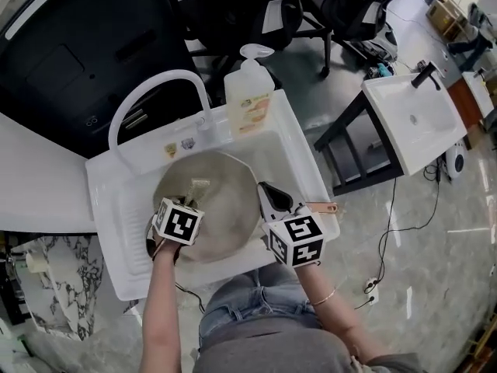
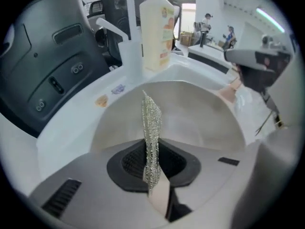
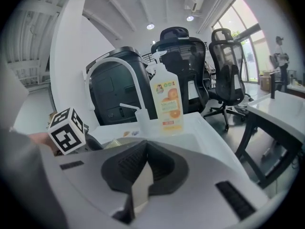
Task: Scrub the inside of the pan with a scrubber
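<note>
A round grey pan (image 1: 229, 216) lies in the white sink (image 1: 109, 208), its copper-coloured handle (image 1: 323, 207) pointing right. My left gripper (image 1: 186, 202) hovers over the pan's left part, shut on a flat silver mesh scrubber (image 1: 197, 189). In the left gripper view the scrubber (image 2: 151, 128) stands upright between the jaws (image 2: 152, 168), above the pan's inside (image 2: 195, 120). My right gripper (image 1: 272, 199) sits at the pan's right rim beside the handle, jaws shut. In the right gripper view (image 3: 143, 168) nothing shows between them.
A soap bottle (image 1: 248, 99) with a pump stands on the sink's back rim, beside the arched white faucet (image 1: 155, 92). A second white basin (image 1: 415, 119) on a dark frame stands to the right. Office chairs (image 1: 342, 6) are behind.
</note>
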### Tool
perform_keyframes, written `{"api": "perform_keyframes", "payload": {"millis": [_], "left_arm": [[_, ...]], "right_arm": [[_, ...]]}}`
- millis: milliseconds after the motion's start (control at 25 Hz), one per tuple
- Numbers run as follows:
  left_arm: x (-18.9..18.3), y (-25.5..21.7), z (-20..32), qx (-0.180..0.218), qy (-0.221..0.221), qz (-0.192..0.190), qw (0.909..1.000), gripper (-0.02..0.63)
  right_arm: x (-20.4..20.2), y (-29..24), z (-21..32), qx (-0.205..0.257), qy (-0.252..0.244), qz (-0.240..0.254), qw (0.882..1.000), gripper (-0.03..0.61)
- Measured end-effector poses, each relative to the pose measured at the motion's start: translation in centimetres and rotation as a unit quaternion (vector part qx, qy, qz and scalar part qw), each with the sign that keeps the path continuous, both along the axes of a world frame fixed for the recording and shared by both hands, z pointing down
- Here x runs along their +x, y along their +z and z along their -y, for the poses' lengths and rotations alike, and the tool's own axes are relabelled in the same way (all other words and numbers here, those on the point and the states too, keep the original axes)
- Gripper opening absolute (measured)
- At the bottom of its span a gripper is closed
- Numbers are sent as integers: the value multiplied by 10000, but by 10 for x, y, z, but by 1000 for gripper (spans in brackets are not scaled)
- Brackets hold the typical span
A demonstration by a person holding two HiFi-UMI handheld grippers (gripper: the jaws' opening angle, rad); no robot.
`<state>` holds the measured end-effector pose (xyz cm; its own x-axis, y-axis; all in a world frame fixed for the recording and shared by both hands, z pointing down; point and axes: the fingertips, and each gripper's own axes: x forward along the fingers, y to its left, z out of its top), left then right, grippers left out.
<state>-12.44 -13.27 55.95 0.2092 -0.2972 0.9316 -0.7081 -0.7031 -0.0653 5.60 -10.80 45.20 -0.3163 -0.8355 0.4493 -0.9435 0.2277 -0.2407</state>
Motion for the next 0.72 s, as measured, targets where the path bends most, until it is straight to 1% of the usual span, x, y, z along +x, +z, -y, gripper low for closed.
{"api": "perform_keyframes", "payload": {"millis": [80, 200, 320, 400, 480, 560, 600, 720], "left_arm": [[17, -1, -14, -417, 136, -408, 9982, 58], [46, -3, -33, -964, 391, -978, 9898, 58], [71, -10, -49, -1408, 589, -1490, 9770, 58], [85, -16, -56, -1666, 711, -1733, 9681, 58], [97, -19, -65, -2028, 797, -1957, 9562, 58], [105, -17, -74, -2369, 841, -2061, 9457, 58], [106, -14, -77, -2478, 866, -2017, 9436, 58], [102, -1, -82, -2651, 920, -1746, 9438, 58]], "right_arm": [[6, 0, -4, 9, 98, 13, 10000, 11], [15, -1, -12, 36, 239, 28, 9997, 11], [24, -4, -21, 80, 391, 35, 9992, 11], [31, -5, -27, 106, 500, 40, 9987, 11], [38, -6, -31, 117, 602, 41, 9981, 11], [44, -7, -36, 119, 675, 38, 9976, 11], [45, -7, -38, 122, 699, 37, 9975, 11], [47, -8, -44, 138, 713, 46, 9973, 11]]}}
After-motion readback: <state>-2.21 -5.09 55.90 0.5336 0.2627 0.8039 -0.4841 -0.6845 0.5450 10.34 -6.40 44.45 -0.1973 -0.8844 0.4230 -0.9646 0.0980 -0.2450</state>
